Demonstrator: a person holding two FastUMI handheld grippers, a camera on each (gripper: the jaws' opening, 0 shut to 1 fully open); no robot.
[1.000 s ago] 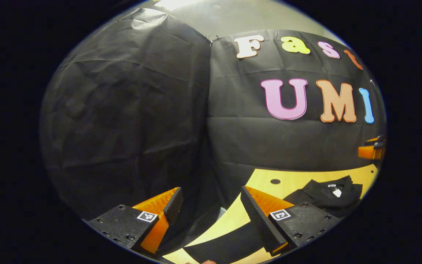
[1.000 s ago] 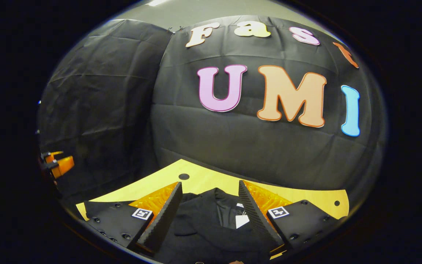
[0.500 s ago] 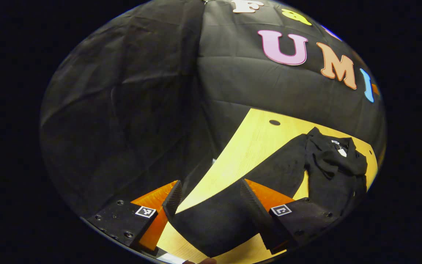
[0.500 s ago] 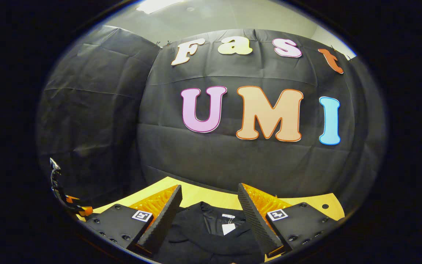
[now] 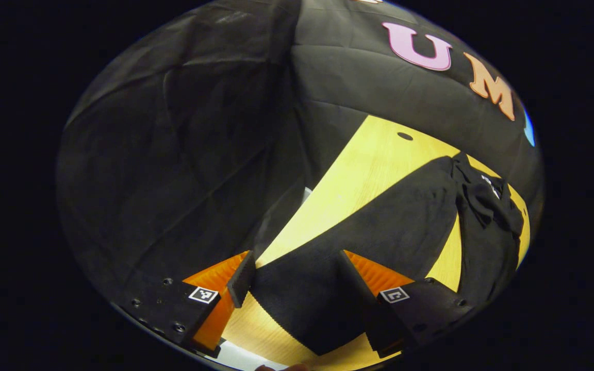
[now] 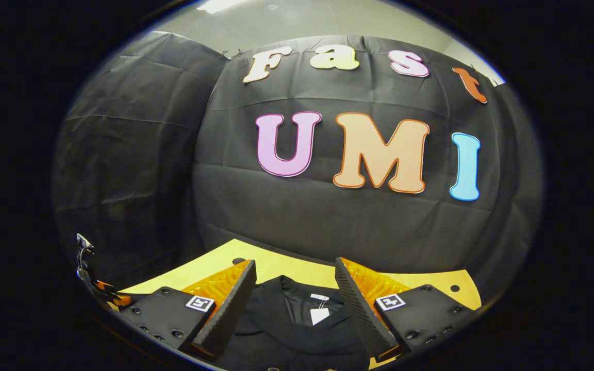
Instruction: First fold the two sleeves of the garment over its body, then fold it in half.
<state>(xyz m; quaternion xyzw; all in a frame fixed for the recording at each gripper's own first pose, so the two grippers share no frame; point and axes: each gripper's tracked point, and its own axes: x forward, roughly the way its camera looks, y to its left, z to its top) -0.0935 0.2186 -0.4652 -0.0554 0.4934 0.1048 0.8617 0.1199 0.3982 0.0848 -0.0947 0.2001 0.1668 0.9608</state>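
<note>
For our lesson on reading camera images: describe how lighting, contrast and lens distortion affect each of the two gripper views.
Left gripper view: the black long-sleeved garment contrasts sharply with the brightly lit yellow wooden table, whose straight edges bow under fisheye distortion. Right gripper view: focus is sharp, but the garment's folds merge into darkness between the open right gripper fingers.

The left gripper view looks down along the sleeve (image 5: 379, 226); the right gripper view faces the wall, low over the collar (image 6: 297, 293); both share the table (image 5: 364, 170).
</note>
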